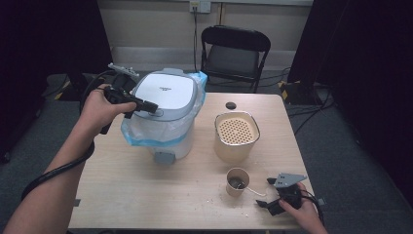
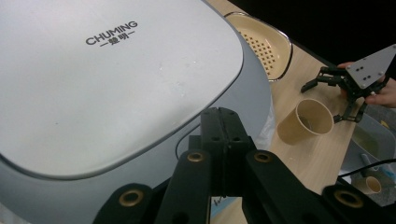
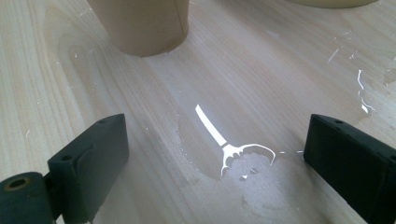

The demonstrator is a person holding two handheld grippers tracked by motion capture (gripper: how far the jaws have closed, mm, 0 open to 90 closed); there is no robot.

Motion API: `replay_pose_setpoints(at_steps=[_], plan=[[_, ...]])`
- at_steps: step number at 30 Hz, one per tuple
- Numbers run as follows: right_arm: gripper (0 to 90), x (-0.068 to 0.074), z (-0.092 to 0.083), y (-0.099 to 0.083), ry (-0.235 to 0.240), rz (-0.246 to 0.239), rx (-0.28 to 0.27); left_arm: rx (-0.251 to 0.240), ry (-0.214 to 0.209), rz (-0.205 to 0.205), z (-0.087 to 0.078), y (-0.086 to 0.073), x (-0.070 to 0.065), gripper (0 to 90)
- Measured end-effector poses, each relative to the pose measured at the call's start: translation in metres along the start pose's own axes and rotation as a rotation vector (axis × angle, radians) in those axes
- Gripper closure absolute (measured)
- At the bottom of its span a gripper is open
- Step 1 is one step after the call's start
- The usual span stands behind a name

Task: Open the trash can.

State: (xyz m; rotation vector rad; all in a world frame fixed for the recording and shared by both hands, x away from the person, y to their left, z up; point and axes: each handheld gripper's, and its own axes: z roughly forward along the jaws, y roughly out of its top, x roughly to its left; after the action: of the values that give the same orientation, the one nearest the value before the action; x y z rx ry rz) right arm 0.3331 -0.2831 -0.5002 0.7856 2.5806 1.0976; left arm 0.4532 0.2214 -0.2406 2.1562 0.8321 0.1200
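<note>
A: Where is the left gripper?

B: At the bin on the left half of the table, its jaws pressed together with nothing between them, tips right at the near-left edge of the grey lid.

A: And the right gripper?

B: Low at the near right corner, jaws spread wide over a wet patch on the wood, holding nothing.

A: What sits nearby?

B: A paper cup just left of that gripper, and a beige strainer tub farther back, right of the bin.
</note>
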Motion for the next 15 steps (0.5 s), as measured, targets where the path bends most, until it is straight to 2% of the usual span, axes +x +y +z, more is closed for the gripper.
replay_pose_setpoints(at_steps=[7, 13, 15], plan=[[6.0, 0.0, 0.0, 0.0, 0.0, 0.0, 0.0, -0.005, 0.002, -0.005, 0.0048, -0.0003, 0.0011, 90.0], [6.0, 0.0, -0.0001, 0.0, 0.0, 0.0, 0.0, 0.004, 0.021, 0.018, 0.0056, -0.0011, -0.0021, 90.0], [6.0, 0.0, 0.0, 0.0, 0.0, -0.001, 0.0, -0.008, 0.013, 0.0, 0.0055, -0.003, -0.0009, 90.0]])
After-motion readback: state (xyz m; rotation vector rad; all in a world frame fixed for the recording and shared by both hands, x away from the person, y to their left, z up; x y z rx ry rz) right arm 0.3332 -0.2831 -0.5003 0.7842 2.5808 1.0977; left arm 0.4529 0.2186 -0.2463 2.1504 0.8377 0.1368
